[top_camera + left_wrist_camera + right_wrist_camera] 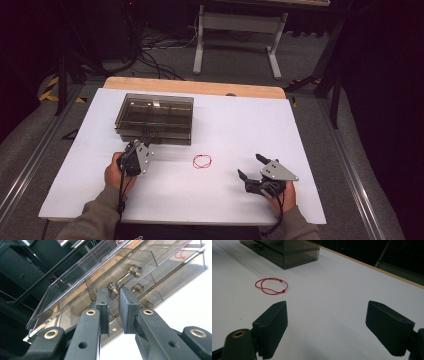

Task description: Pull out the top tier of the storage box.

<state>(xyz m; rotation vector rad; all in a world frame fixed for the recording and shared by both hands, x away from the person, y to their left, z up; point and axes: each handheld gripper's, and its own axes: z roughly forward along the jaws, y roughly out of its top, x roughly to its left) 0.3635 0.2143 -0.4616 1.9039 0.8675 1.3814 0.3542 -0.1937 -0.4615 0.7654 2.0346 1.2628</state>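
Smoky plastic box (pixel 155 118) meets left gripper (pixel 145 140).

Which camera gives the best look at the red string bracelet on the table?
The right gripper view: the red string bracelet lies close ahead on the white table, showing its doubled loop and small knots. The high view shows it as a tiny red ring between the two hands. In the left gripper view, the clear compartment box is what shows instead.

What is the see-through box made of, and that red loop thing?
The box looks like smoky clear hard plastic: you see its dividers through glossy walls. The red loop seems thin cord or string, with tiny knots or beads; it lies limp on the white table.
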